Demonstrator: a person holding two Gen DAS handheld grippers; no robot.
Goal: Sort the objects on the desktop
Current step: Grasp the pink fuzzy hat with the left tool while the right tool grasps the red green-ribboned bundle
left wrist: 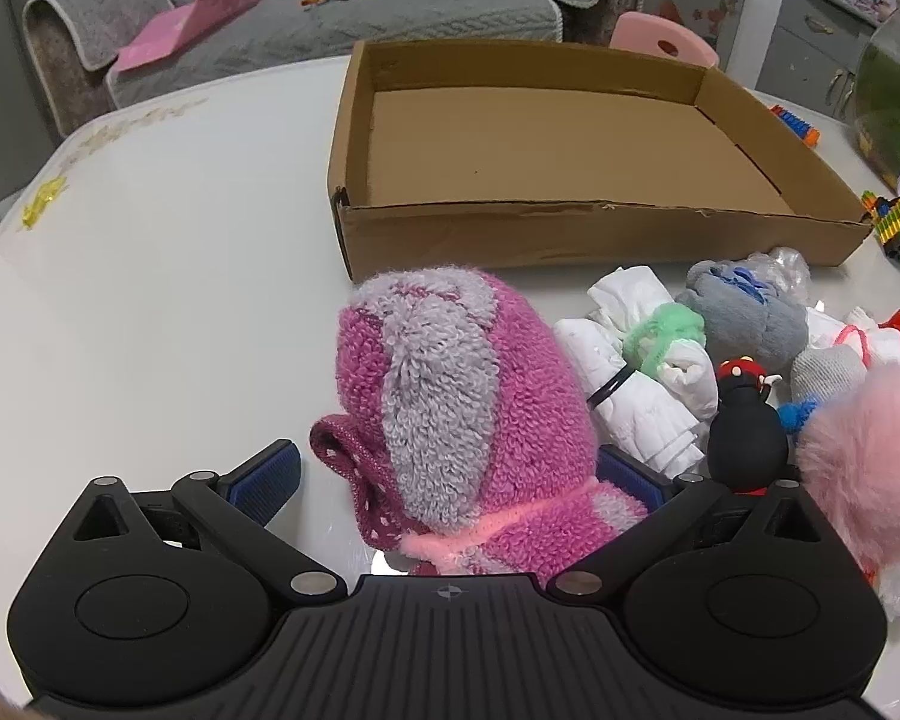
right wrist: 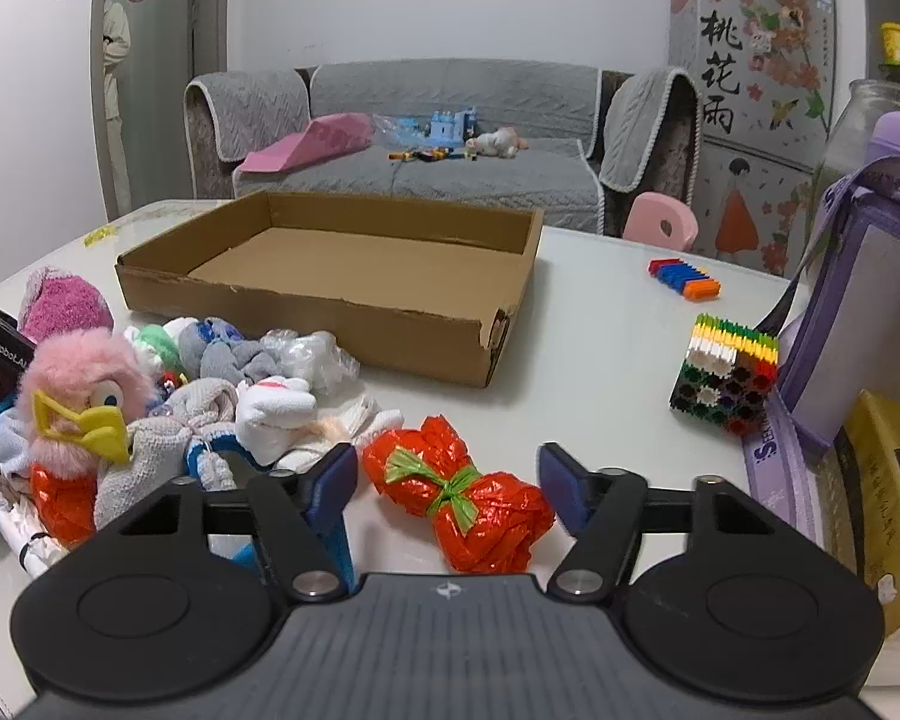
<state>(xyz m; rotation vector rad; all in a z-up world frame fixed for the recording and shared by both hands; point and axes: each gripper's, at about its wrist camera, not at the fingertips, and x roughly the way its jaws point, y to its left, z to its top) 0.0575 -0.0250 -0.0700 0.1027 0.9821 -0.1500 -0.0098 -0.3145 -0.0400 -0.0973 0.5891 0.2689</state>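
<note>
In the left wrist view a fuzzy pink and grey sock bundle [left wrist: 450, 396] lies on the white table [left wrist: 168, 276], between the fingers of my left gripper [left wrist: 444, 477]. Its jaws stand wide open, and the left pad [left wrist: 267, 480] is clear of the sock. An empty cardboard box [left wrist: 570, 240] sits just beyond. In the right wrist view a red plastic bundle tied with green ribbon [right wrist: 459, 501] rests on the table between the fingers of my right gripper [right wrist: 447, 489], with small gaps on both sides. The same box [right wrist: 306, 312] lies ahead to the left.
A pile of rolled socks [left wrist: 642, 372], a black figure [left wrist: 747, 432] and a pink plush toy [right wrist: 84, 396] crowd the space between the grippers. At the right stand a coloured block cube [right wrist: 726, 375], a purple bottle [right wrist: 864, 300], a gold box [right wrist: 888, 516] and a small block strip [right wrist: 684, 279].
</note>
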